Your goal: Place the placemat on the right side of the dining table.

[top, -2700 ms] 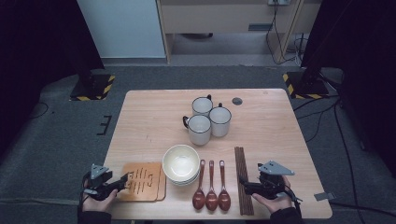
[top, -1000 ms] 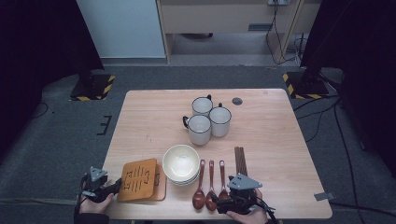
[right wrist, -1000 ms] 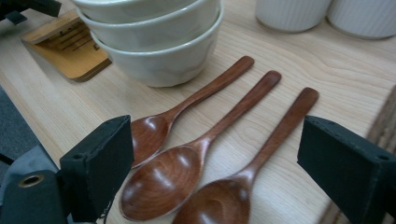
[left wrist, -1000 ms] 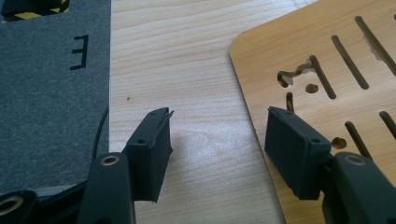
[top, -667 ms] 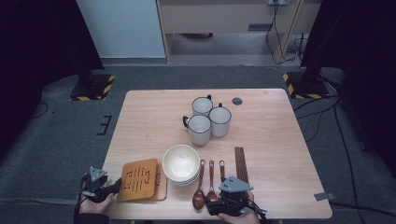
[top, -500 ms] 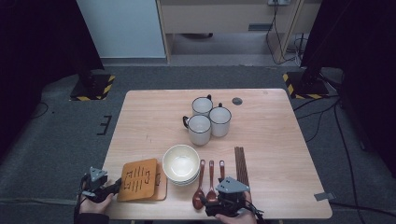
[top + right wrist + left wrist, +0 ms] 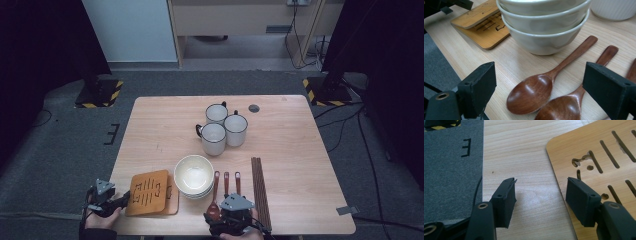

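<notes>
Right tongs wide open over glossy dark-brown wooden spoons, left tongs part-open, empty

Parted fingers astride slotted board's edge

Grey carpet floor — dark curtains, pale wall panel.
</notes>
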A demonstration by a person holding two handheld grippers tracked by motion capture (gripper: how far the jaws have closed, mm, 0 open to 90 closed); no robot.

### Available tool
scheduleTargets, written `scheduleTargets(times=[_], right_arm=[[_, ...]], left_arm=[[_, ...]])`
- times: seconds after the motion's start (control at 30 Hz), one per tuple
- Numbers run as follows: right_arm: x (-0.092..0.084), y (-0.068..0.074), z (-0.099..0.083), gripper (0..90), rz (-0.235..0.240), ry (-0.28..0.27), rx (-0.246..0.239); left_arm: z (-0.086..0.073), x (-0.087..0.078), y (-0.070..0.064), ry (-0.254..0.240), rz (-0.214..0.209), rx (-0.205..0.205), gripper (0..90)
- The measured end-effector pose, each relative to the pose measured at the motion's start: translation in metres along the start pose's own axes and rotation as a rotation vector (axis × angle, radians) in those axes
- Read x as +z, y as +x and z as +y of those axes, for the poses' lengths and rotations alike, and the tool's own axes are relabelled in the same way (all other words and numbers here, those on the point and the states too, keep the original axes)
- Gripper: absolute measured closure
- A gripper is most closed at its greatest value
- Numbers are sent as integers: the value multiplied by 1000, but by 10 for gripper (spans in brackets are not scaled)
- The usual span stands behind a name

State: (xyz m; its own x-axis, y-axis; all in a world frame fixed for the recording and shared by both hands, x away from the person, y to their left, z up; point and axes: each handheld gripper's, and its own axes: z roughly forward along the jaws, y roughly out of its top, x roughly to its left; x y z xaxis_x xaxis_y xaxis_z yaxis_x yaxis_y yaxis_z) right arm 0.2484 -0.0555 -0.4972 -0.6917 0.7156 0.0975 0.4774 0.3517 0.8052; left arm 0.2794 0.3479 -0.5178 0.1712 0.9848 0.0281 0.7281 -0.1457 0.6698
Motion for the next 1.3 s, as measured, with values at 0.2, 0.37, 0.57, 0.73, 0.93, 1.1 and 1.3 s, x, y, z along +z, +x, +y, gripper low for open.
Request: scheduleTargets(times=[0.2,0.37,0.57,0.73,0.93,1.1,1.3], right_arm=[[8,9,1,132,6,2,9],[12,16,1,145,11,1,1],[13,22,3,169,3,-21,7],[15,29,6,181,6,-32,10],[21,39,5,189,13,-23,-4],[25,43,4,194,18,-16,5],[30,49,6,202,23,-14,9]], left_arm=[[0,0,0,-1,-3,-2,398],[0,0,0,-1,-4,-5,399],[0,0,1,-2,-8,-7,399],[0,0,1,-2,-7,-8,400],[0,0,1,-2,-9,-8,400],[0,0,1,-2,-9,-9,400],[0,1,1,-2,-11,-10,401]])
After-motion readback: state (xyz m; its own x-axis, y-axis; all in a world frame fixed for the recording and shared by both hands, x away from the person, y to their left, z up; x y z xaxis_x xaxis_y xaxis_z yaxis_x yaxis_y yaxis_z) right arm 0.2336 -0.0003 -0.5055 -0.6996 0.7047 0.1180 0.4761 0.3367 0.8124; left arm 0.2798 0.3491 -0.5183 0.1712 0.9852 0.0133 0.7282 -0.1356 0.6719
